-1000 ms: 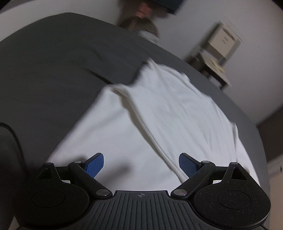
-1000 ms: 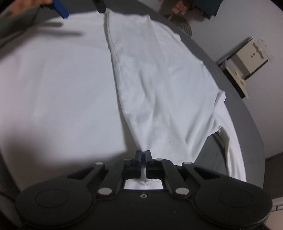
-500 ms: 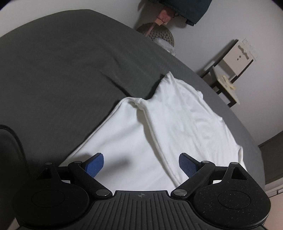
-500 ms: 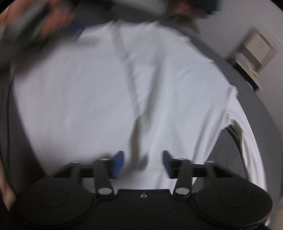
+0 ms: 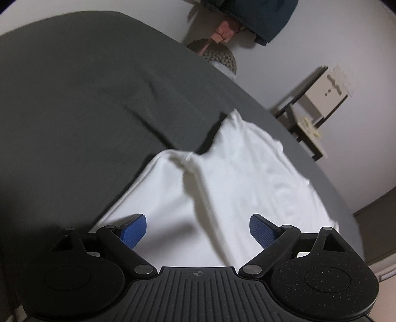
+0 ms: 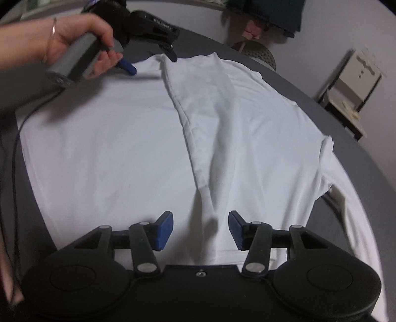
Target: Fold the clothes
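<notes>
Grey bed (image 5: 74, 104) bears a white shirt (image 6: 111, 148); both grippers' fingers (image 5: 135, 230) (image 6: 164, 229) spread wide, empty

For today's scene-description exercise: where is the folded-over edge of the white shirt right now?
In the right wrist view the folded edge runs down the middle of the white shirt, ending between the open right gripper fingers.

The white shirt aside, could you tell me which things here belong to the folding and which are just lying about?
Job:
white shirt
left gripper, open
right gripper, open
grey bed cover

Lying about:
woven basket
small shelf unit
hanging dark garment
</notes>
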The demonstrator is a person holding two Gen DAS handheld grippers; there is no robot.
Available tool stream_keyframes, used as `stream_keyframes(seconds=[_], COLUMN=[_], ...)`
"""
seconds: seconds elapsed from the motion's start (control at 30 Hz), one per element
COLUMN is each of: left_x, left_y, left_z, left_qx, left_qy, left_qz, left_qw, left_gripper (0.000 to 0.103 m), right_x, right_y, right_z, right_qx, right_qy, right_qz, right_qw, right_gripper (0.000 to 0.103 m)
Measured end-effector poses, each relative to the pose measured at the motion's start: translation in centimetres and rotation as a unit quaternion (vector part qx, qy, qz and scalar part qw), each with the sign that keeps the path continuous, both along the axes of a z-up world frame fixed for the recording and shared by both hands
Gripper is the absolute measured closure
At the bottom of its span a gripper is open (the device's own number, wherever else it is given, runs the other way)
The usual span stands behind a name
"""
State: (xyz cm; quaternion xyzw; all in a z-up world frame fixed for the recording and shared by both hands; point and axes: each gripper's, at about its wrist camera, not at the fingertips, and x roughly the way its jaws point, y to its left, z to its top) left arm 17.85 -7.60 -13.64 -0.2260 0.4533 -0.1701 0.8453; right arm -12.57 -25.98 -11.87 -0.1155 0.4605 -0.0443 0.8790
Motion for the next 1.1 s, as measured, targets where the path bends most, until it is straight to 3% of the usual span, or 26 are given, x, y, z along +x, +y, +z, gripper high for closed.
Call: stream_keyframes(seconds=[0.13, 0.23, 0.3, 0.47, 0.57, 0.67, 0.77, 0.87, 0.93, 1.0, 1.1], left_x=[1.2, 1.4, 1.6, 2.1, 2.3, 2.6, 2.9, 3.5, 3.8, 4.1, 4.2], left_y=[-1.4, -1.8, -1.5, -0.5, -0.3, -0.5, -0.5, 0.2, 0.7, 0.8, 0.4], left_z=[-0.4, -0.4, -0.5, -1.7, -2.0, -1.9, -1.8, -1.8, -1.9, -2.1, -2.2], left_qx=[0.016, 0.031, 0.031, -0.013, -0.025, -0.023, -0.022, -0.028, -0.029, -0.022, -0.005], left_qy=[-0.012, -0.025, -0.031, -0.008, -0.001, 0.0, 0.003, 0.012, 0.019, 0.023, 0.018], left_qz=[-0.001, 0.007, 0.019, 0.047, 0.056, 0.05, 0.044, 0.048, 0.053, 0.056, 0.049], left_qw=[0.9998, 0.9992, 0.9989, 0.9988, 0.9981, 0.9985, 0.9988, 0.9984, 0.998, 0.9979, 0.9986], left_gripper=[0.026, 0.046, 0.069, 0.1, 0.1, 0.1, 0.1, 0.1, 0.1, 0.1, 0.1], right_x=[-0.3, -0.8, -1.1, -1.5, -0.9, 0.2, 0.1, -1.7, -2.9, -3.4, -2.6], right_y=[-0.1, 0.3, 0.9, 2.2, 2.9, 2.8, 3.0, 4.1, 5.2, 6.3, 6.1], right_z=[0.5, 0.4, -0.3, -1.9, -2.7, -3.8, -4.1, -3.1, -2.6, -3.4, -4.9], right_qx=[-0.008, -0.036, -0.069, -0.123, -0.162, -0.19, -0.236, -0.304, -0.322, -0.316, -0.269], right_qy=[-0.002, 0.024, 0.049, 0.064, 0.056, 0.069, 0.085, 0.075, 0.074, 0.082, 0.124], right_qz=[-0.01, 0.009, 0.026, 0.051, 0.053, 0.059, 0.094, 0.144, 0.181, 0.207, 0.199], right_qw=[1.0, 0.999, 0.996, 0.989, 0.984, 0.978, 0.963, 0.939, 0.927, 0.922, 0.934], right_gripper=[0.055, 0.056, 0.057, 0.062, 0.069, 0.097, 0.098, 0.098, 0.098, 0.098, 0.094])
